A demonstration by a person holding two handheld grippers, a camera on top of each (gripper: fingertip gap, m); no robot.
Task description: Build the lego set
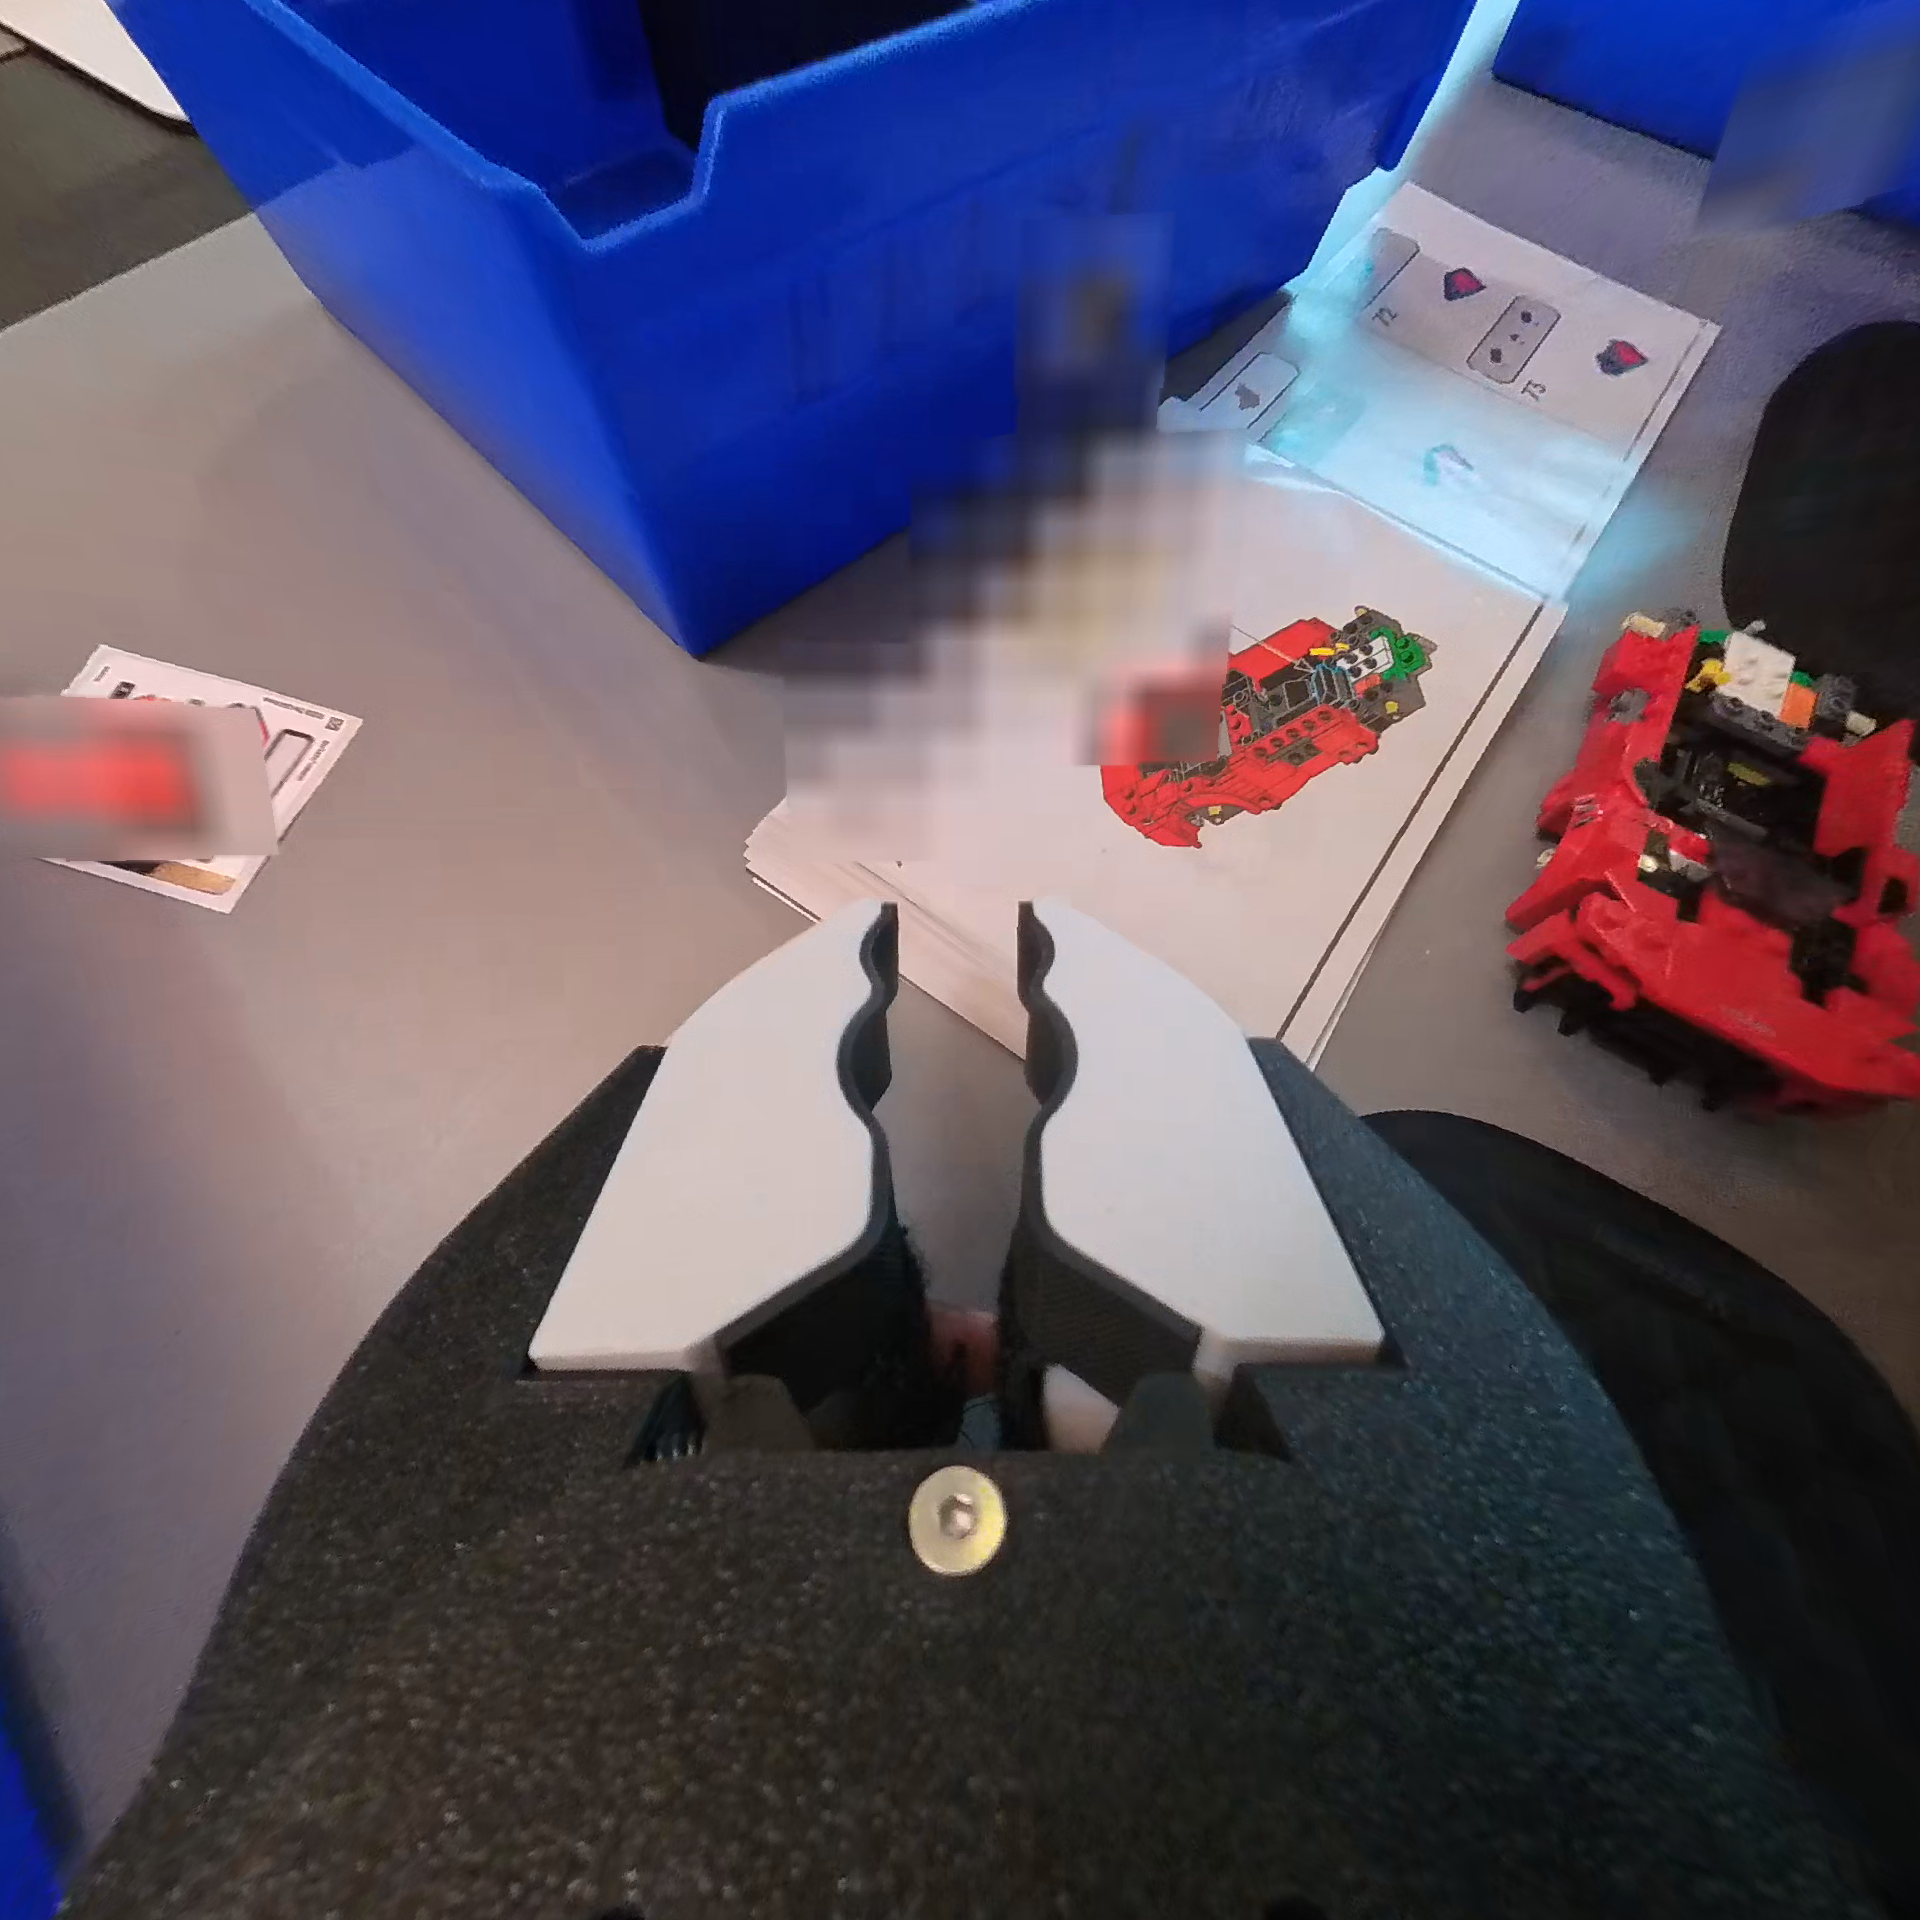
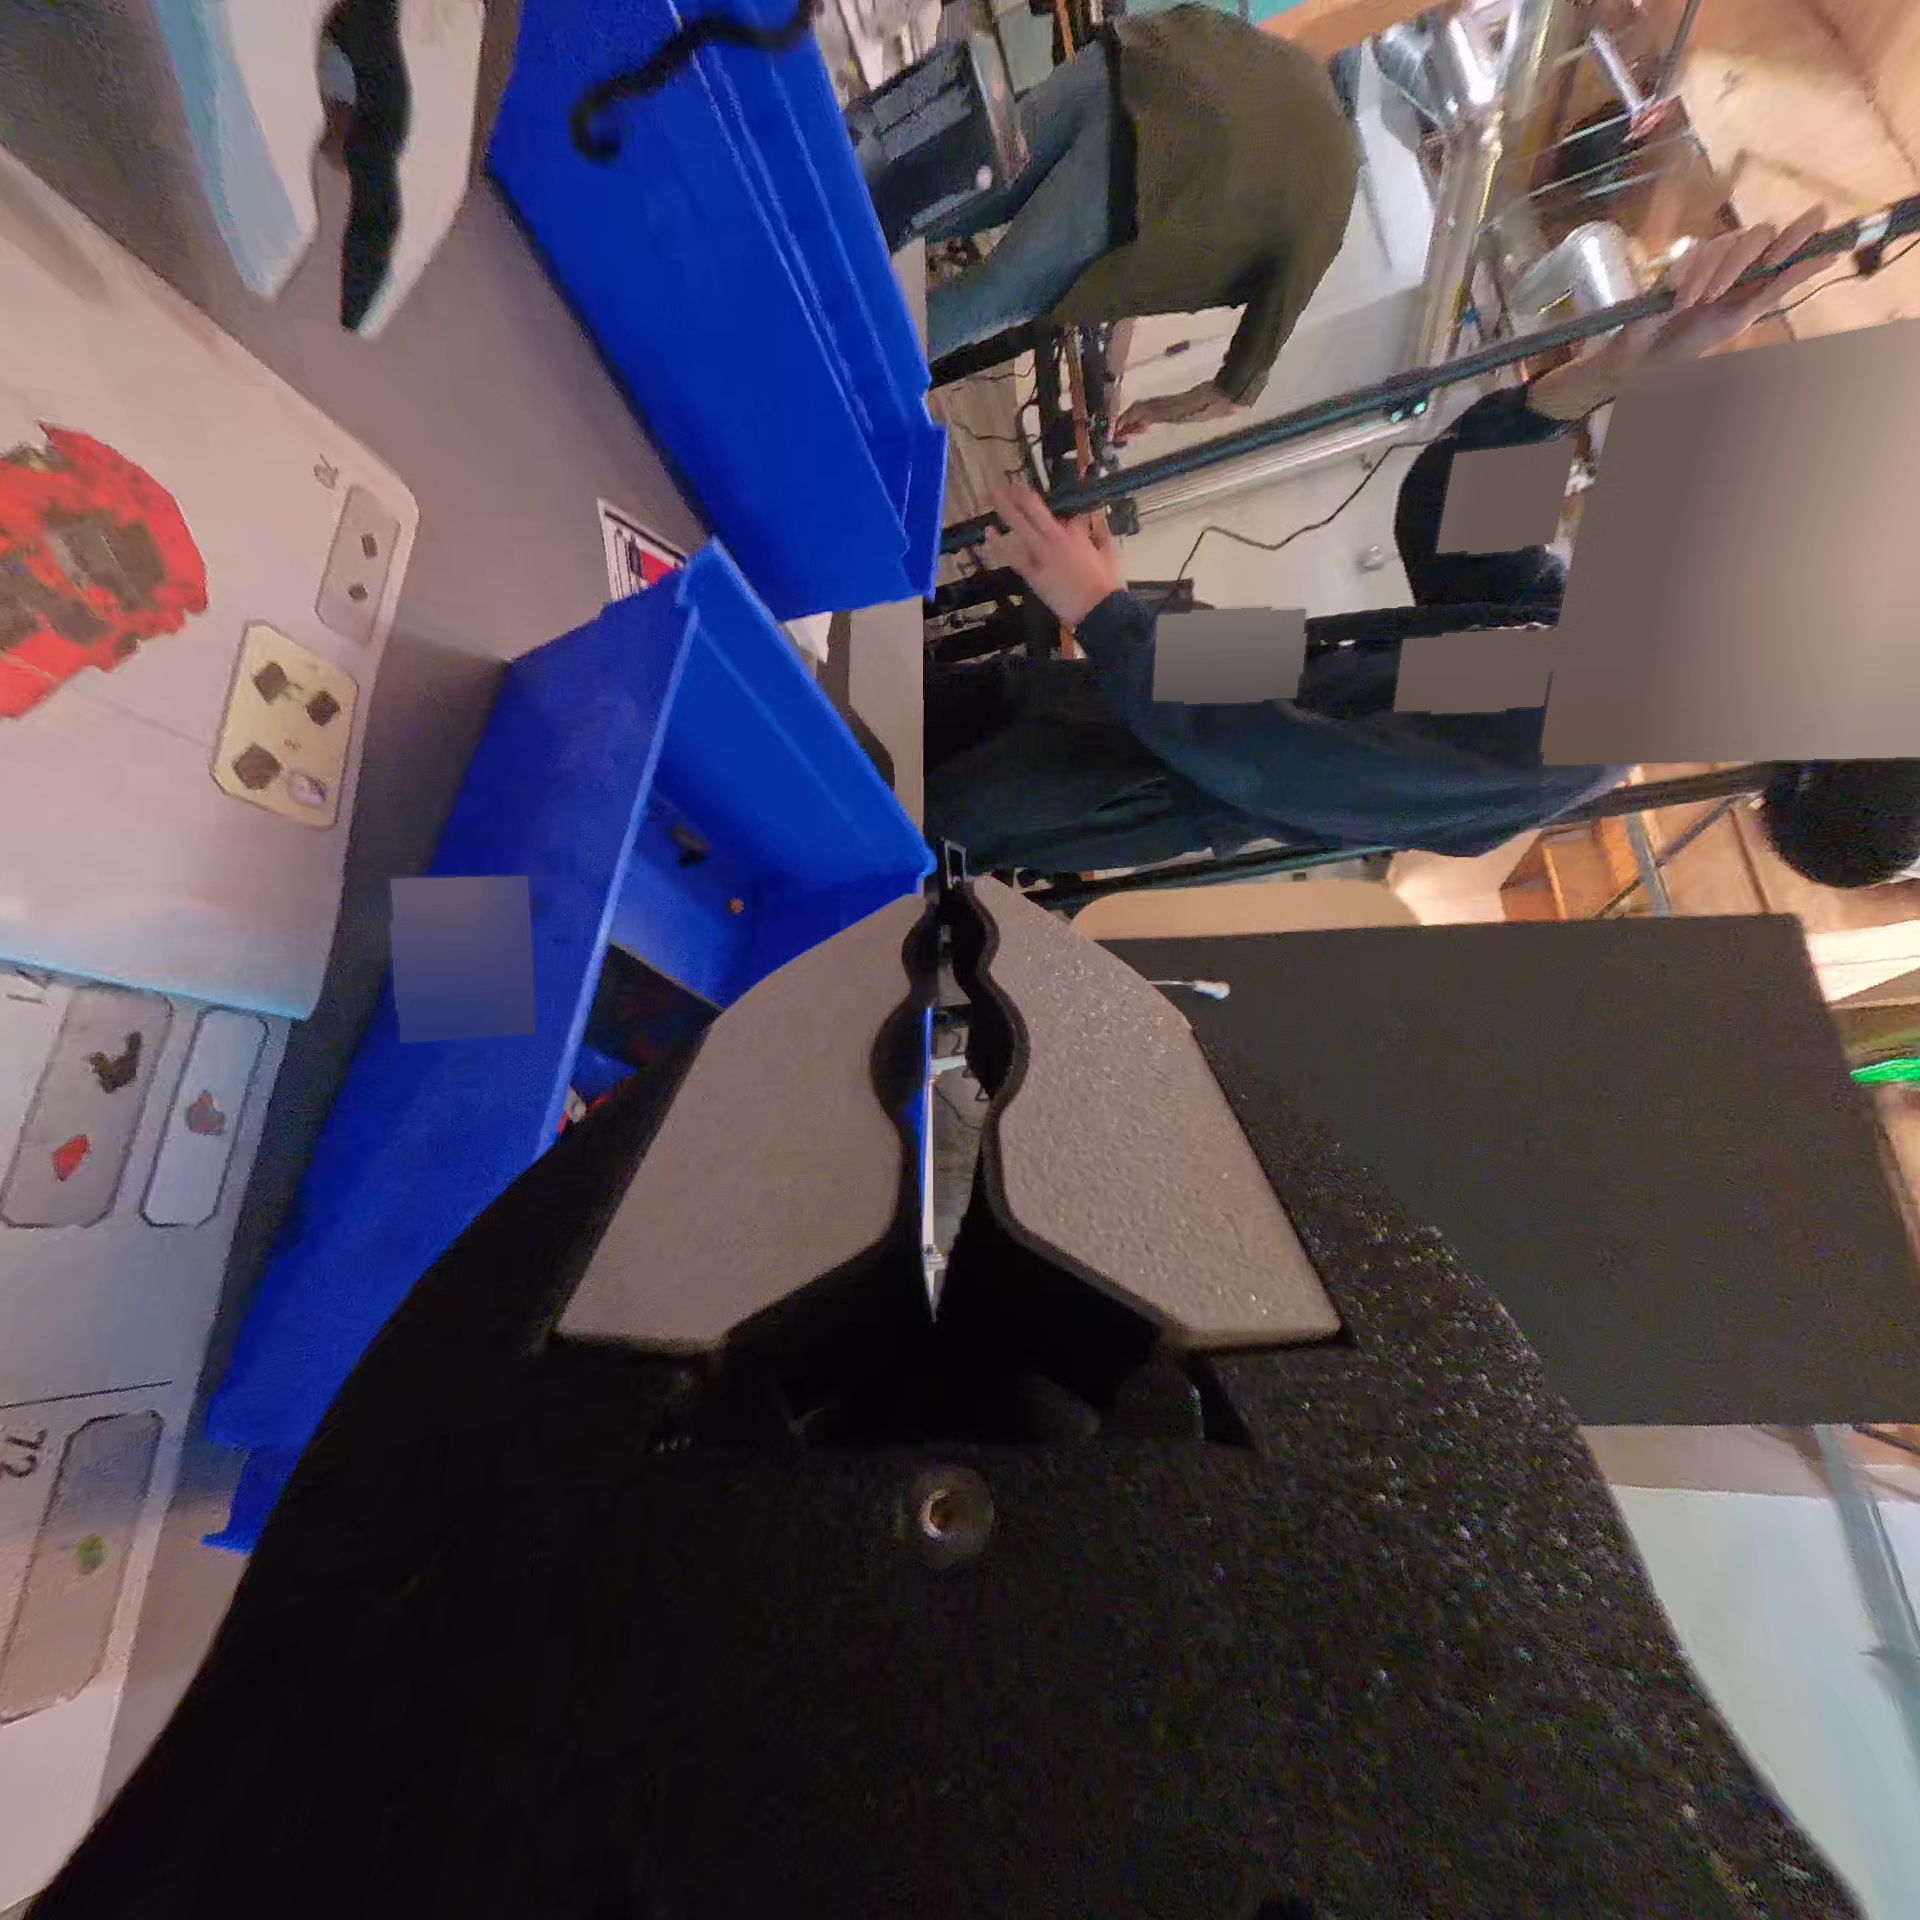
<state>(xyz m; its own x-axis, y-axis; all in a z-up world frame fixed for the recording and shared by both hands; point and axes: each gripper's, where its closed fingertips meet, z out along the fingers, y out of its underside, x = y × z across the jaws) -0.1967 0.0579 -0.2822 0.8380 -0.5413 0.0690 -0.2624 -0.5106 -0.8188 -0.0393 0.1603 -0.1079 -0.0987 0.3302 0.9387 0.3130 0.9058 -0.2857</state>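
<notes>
The grey counter (image 1: 312,1039) carries the blue plastic bin (image 1: 779,364), the open paper instruction booklet (image 1: 1351,831) and the half-built red brick car (image 1: 1714,862) beside it: light, brittle, best gripped by its solid flanks. Left tongs (image 1: 956,914) apart, empty; right tongs (image 2: 951,914) nearly together, holding nothing visible.

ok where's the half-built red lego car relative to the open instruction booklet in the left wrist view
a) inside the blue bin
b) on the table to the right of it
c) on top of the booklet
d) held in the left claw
b: the red lego car sits on the grey table, right of the instruction booklet; the left claw is empty.
</notes>
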